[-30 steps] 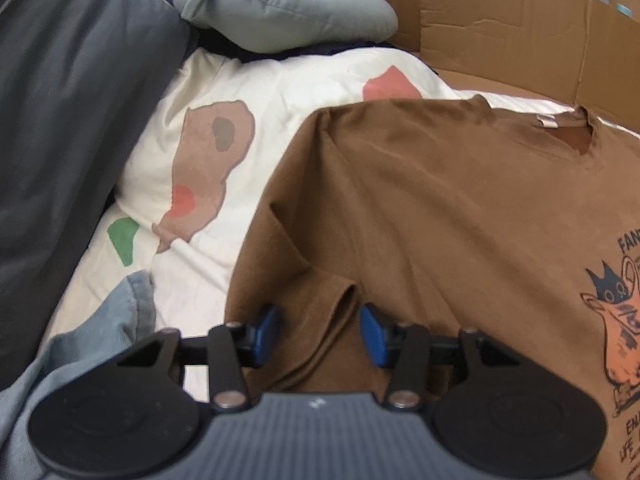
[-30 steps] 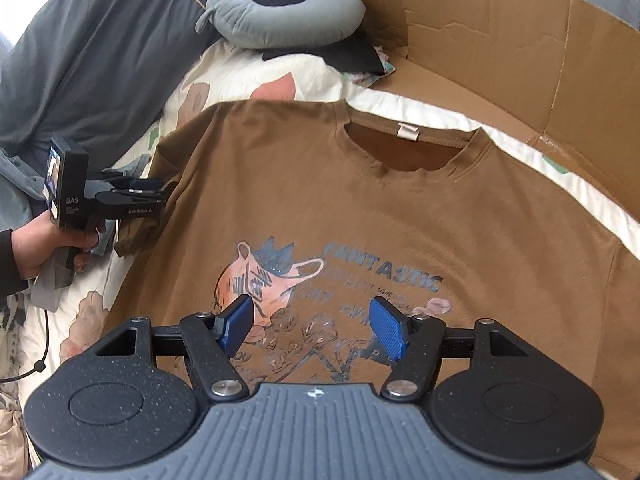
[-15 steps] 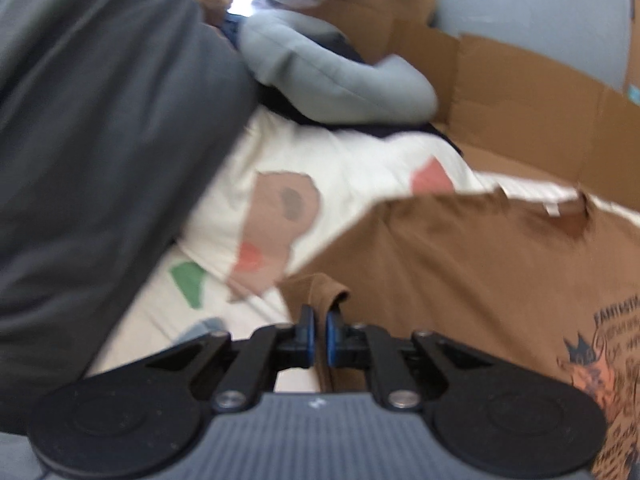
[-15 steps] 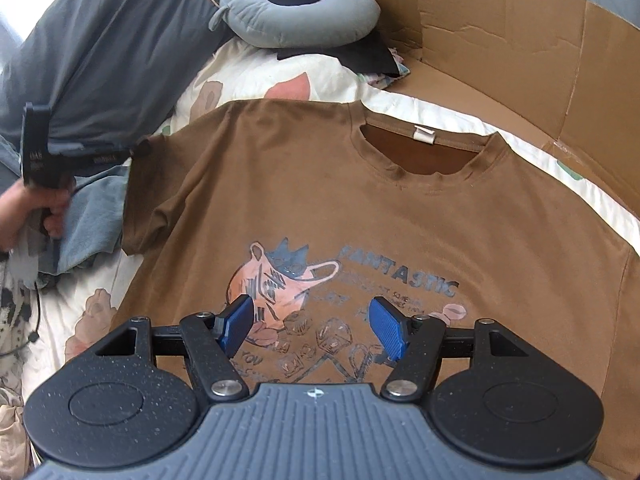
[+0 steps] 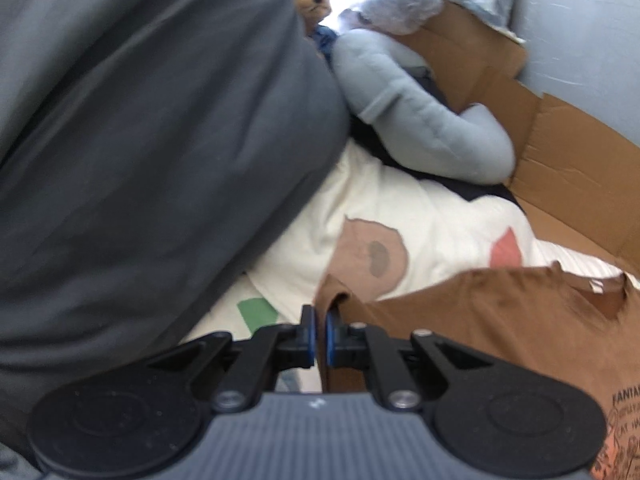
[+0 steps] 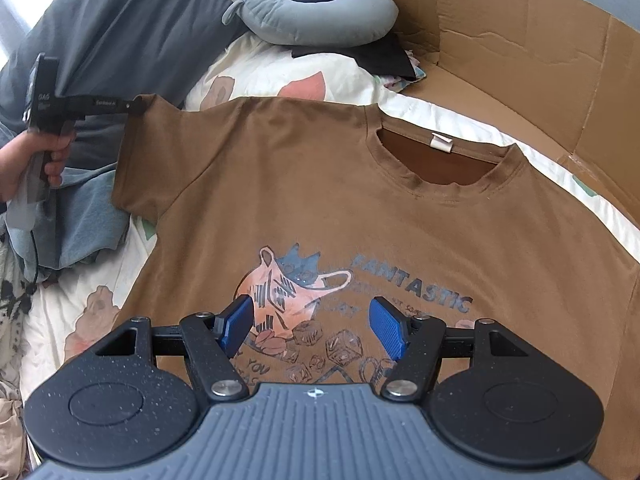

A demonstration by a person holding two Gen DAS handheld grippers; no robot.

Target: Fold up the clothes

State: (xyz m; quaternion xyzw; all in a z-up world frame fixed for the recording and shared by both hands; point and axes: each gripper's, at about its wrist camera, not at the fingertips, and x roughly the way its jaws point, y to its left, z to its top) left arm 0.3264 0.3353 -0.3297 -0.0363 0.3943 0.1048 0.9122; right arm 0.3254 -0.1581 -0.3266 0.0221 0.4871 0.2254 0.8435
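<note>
Patterned bedsheet [image 6: 100, 280] | soft brown T-shirt [image 6: 320, 200] | left tongs [image 5: 319, 336] pinching sleeve

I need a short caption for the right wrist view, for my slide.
Open right gripper hovers over a brown T-shirt while the left gripper pinches its sleeve.

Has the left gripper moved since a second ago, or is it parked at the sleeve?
Yes. The left gripper, shut on the brown T-shirt sleeve, has pulled it outward and up toward the grey bedding, away from the shirt's body.
</note>
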